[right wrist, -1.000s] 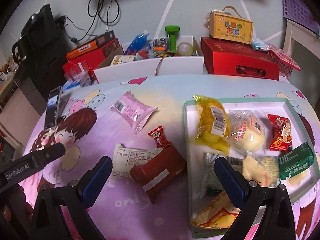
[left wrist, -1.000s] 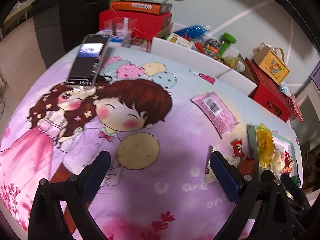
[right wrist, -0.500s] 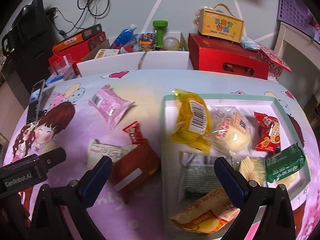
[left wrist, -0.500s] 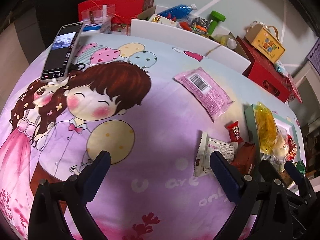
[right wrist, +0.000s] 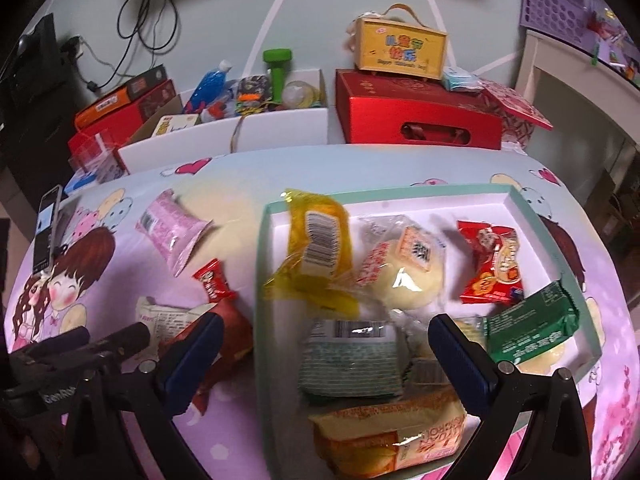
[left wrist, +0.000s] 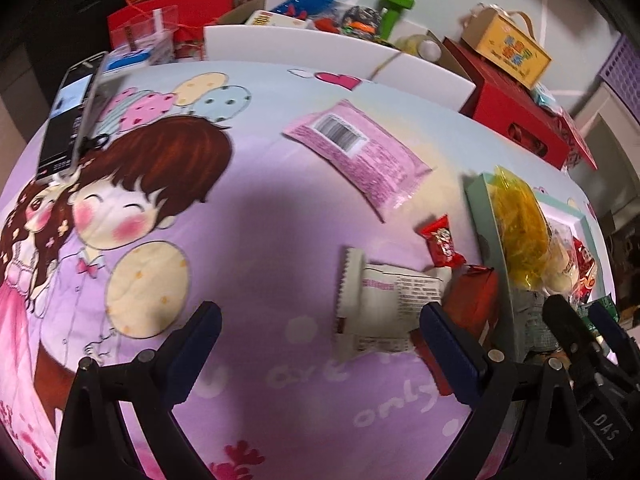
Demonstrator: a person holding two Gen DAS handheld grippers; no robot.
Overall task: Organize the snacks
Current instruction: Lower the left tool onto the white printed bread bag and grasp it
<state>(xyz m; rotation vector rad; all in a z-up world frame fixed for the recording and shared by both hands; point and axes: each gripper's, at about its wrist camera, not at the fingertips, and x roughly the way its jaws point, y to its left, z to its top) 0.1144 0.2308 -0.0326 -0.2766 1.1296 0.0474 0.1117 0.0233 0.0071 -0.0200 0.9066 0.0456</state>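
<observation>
Both tongs hang low over the surface with jaws spread wide and nothing between them. The left tongs (left wrist: 320,344) hover by the white packet (left wrist: 380,304); the right tongs (right wrist: 326,352) sit over the snack-filled tray (right wrist: 560,256), while the pink packet (left wrist: 356,152) lies farther back on the cartoon cloth (left wrist: 248,216).

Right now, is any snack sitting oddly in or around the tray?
Yes. The yellow packet lies askew over the tray's left rim, partly hanging outside. Four packets remain loose on the cloth: pink, small red, white, dark red.
</observation>
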